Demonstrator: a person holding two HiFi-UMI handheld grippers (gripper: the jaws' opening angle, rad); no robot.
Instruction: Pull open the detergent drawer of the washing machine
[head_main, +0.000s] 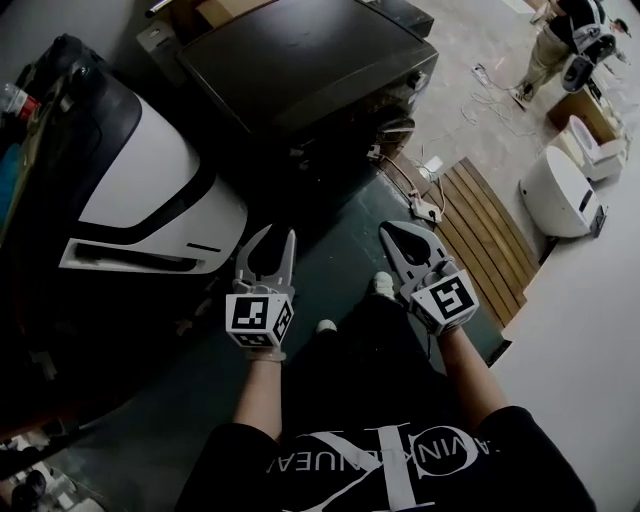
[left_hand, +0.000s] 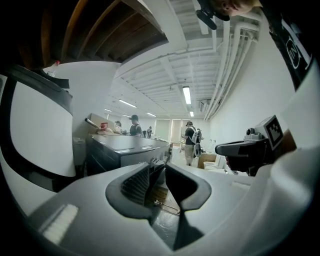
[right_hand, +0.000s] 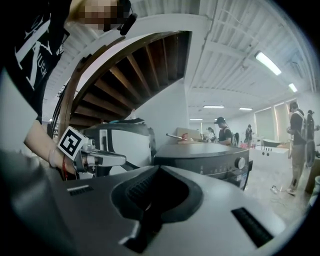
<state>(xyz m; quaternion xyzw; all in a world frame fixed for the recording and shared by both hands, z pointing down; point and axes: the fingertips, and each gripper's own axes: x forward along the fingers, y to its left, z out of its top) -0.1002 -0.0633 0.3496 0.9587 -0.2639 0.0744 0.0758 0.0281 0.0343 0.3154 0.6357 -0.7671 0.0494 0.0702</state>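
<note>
Facing the washing machine (head_main: 310, 70), the left hand-held gripper (head_main: 278, 232) is being held apart and empty, seemingly ready for pulling, while the right hand-held gripper (head_main: 390, 232) is being held closed.

- On the person's black T-shirt (head_main: 520, 470) I see a large white interlocked "CK" monogram (head_main: 385, 462), upside down to me.
- A line of white capitals crosses it. I make out "VINK" on one side and "NEA" on the other; the rest is folded out of sight.
- The right gripper view shows part of the same print (right_hand: 37, 50), with "NEA" legible.
- The washing machine's control panel (right_hand: 220, 167) carries pale marks beside the knob, too small for me to read.
</note>
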